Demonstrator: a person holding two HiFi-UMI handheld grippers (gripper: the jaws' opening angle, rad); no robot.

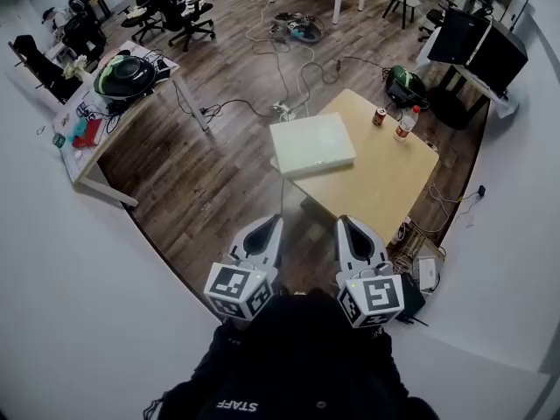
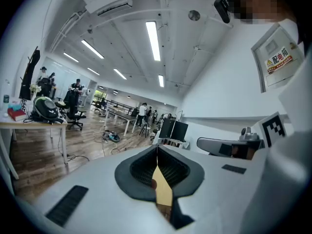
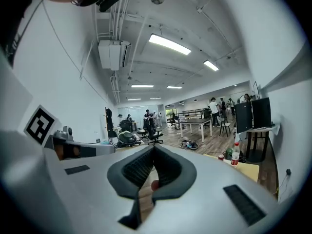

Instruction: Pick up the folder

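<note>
nearest, the person's black top (image 1: 297,357) fills the bottom of the head view, and two white hand-held grippers reach forward from it side by side, each with a cube of square markers at its back. the left gripper (image 1: 265,224) has its dark ribbed jaws pressed together with nothing between them, as its own view shows; the right gripper (image 1: 347,223) is likewise closed and empty. both hang over the brown wooden plank floor (image 1: 201,182), short of the near corner of the light wooden square table (image 1: 376,191) and well apart from the task's thing. the flat white rectangular folder (image 1: 312,143) lies on the table's left corner, its edges reaching past the table's edges there. near the table's far right edge stand a small red drinks can (image 1: 380,116) and, just beside it, a clear plastic bottle with red on it (image 1: 405,122). beyond the table, grey cables (image 1: 289,68) trail over the floor
</note>
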